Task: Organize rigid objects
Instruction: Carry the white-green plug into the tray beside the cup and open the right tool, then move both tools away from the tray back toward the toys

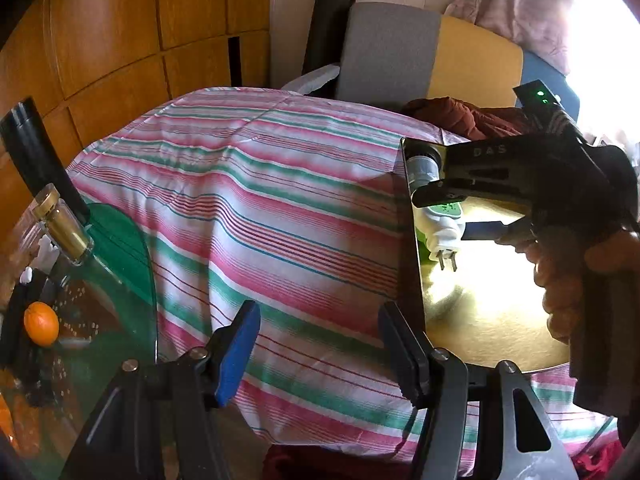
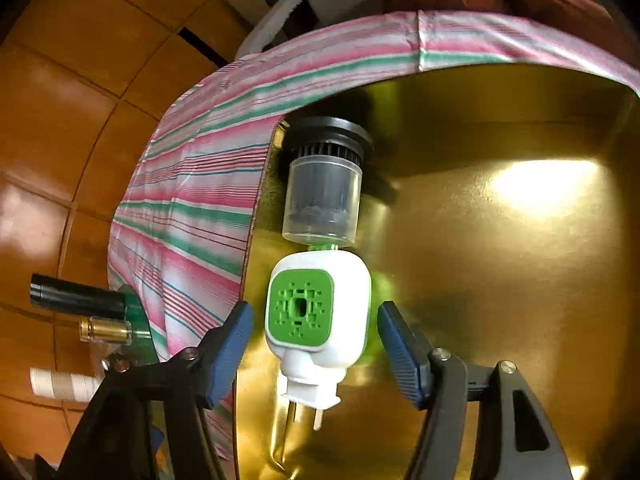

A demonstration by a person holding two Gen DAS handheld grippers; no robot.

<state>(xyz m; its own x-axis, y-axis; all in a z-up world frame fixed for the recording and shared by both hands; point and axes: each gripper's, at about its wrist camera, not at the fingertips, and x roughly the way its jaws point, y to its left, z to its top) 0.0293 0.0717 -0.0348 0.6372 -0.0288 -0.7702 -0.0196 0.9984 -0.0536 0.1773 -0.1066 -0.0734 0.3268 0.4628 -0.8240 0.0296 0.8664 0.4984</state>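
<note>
White-and-green plug-in [image 2: 318, 312] lies flat in the gold tray [image 2: 500, 280], near its left wall, nose touching a clear-capped filter [image 2: 323, 200]. Right gripper [image 2: 316, 344] straddles it, pads clear, nothing held. Left gripper [image 1: 320, 344] hangs empty over the striped cloth [image 1: 240, 200]. Judged light, rigid, smooth plastic; grip the flat sides, not the prongs.
</note>
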